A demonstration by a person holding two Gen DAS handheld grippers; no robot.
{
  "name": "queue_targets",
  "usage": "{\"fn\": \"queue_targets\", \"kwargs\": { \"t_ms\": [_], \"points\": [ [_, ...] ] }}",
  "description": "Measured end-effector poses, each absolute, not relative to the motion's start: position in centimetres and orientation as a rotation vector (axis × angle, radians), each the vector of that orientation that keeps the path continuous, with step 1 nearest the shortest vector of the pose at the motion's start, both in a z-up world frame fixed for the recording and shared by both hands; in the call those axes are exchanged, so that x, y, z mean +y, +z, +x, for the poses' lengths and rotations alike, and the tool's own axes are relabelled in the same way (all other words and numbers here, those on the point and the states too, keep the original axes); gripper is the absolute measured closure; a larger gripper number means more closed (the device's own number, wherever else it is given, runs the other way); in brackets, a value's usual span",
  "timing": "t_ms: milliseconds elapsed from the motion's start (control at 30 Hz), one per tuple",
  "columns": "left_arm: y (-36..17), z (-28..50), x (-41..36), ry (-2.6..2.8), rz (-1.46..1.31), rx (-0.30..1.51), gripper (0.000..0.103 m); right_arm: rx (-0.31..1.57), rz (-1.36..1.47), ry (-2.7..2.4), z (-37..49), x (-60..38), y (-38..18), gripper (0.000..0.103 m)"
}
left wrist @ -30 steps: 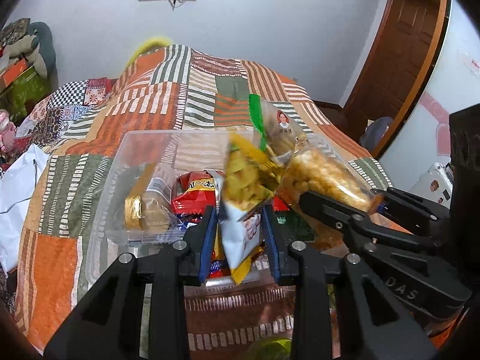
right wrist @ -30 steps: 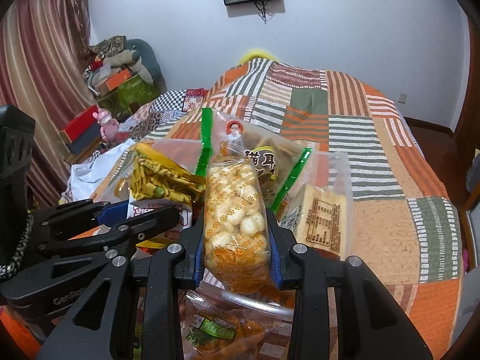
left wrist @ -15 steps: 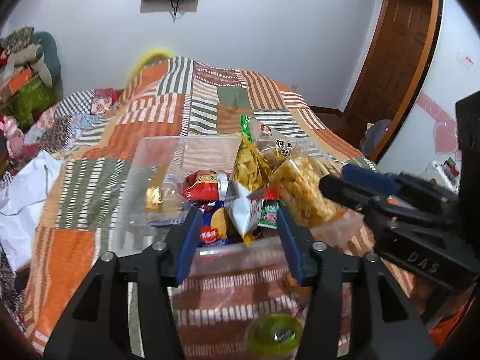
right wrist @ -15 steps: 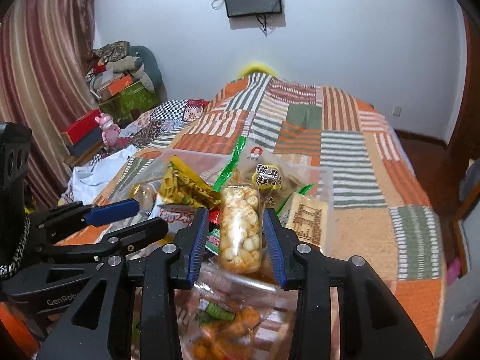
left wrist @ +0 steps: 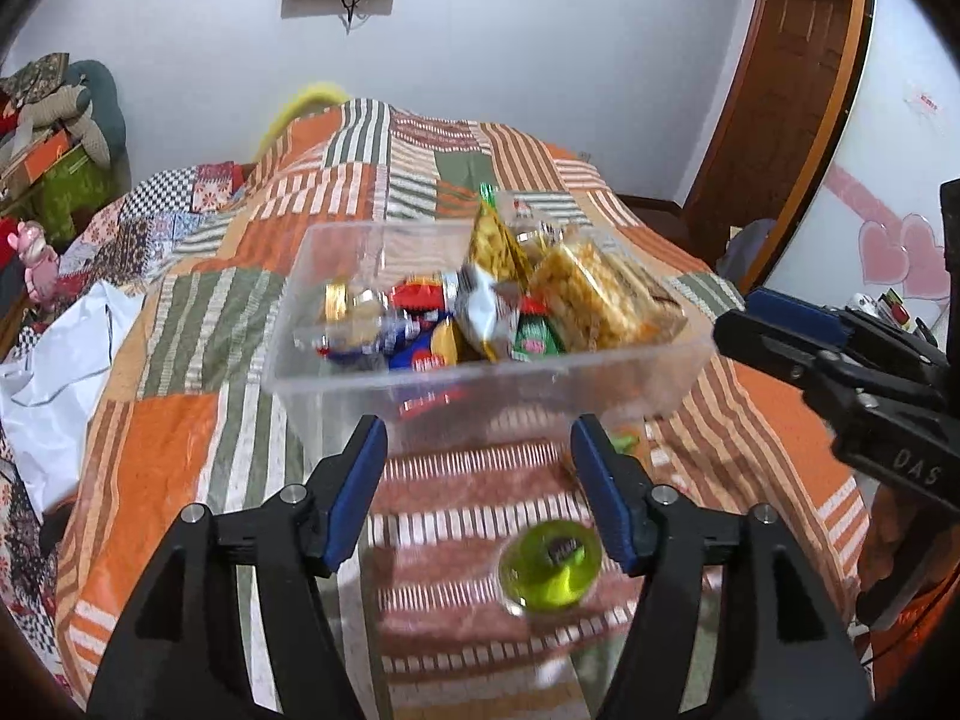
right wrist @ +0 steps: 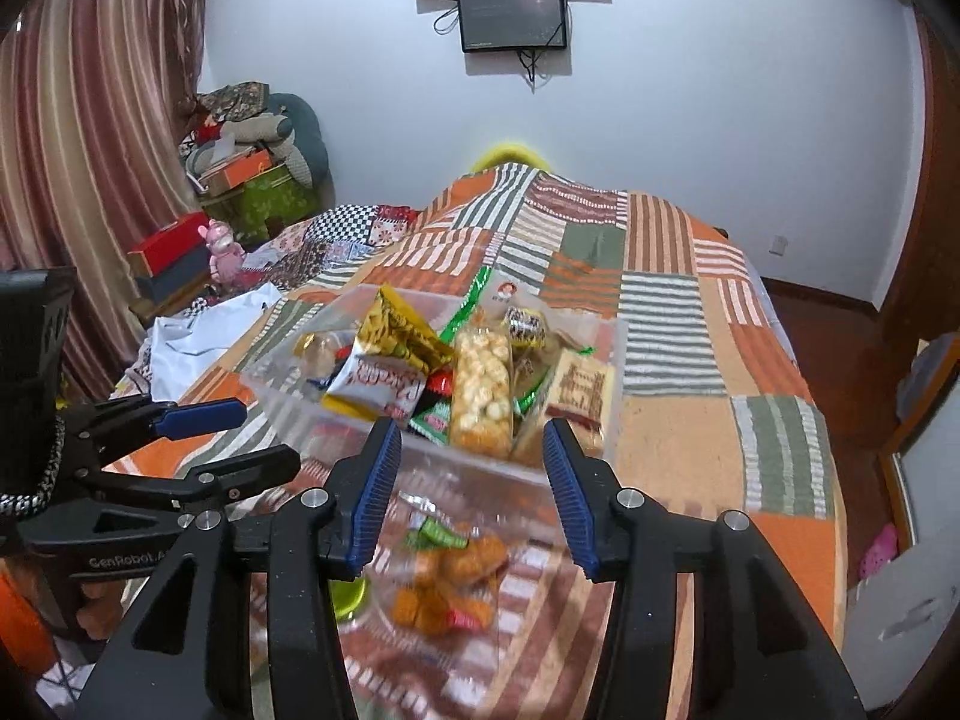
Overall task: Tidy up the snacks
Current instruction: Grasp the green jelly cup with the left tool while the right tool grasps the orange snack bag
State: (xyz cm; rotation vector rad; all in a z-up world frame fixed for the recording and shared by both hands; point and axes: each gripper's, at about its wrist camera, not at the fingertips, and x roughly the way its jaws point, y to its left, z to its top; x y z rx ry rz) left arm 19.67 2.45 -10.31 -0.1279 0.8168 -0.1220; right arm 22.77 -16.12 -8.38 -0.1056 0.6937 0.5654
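Now clear bin (left wrist: 480, 378) packed with snack packets (right wrist: 480, 390), both claws empty, opening.

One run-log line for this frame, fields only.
left gripper: opening, empty | right gripper: opening, empty | clear bin: holds snack packs | orange snack bag: outside bin

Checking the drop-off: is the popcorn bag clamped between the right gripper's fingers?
No. The popcorn bag stands in the clear bin, beyond the opening, empty right gripper.
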Motion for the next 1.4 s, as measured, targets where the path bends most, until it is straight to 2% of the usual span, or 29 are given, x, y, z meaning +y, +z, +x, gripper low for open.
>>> {"fn": "queue_targets", "kwargs": {
  "t_ms": [133, 467, 633, 1100, 1167, 1200, 1400],
  "points": [
    [-11.4, 18.5, 2.0, -0.135, -0.121, 0.854, 0.040, 0.698, -0.101, 0.555, 21.8, -16.8, -8.8, 0.049],
    [-14.9, 17.3, -0.6, -0.192, -0.150, 0.938, 0.040, 0.721, -0.069, 0.553, 20.5, -17.3, -10.0, 0.048],
    [-16.2, 17.5, -1.3, -0.205, -0.153, 0.957, 0.057, 0.751, -0.062, 0.553, 20.5, -17.2, -11.1, 0.042],
    [-16.4, 15.4, 2.6, -0.128, -0.163, 0.894, 0.058, 0.910, -0.067, 0.582, 22.3, -15.0, -15.1, 0.038],
    [-16.5, 15.5, 3.0, -0.132, -0.173, 0.901, 0.057, 0.929, -0.077, 0.567, 22.6, -14.7, -15.5, 0.024],
    [-16.6, 15.6, 2.9, -0.133, -0.173, 0.902, 0.058, 0.939, -0.080, 0.557, 22.7, -14.4, -15.7, 0.021],
    [-16.8, 16.7, 2.4, -0.133, -0.163, 0.911, 0.056, 0.989, -0.083, 0.554, 23.2, -13.6, -16.8, 0.019]
  ]
}}
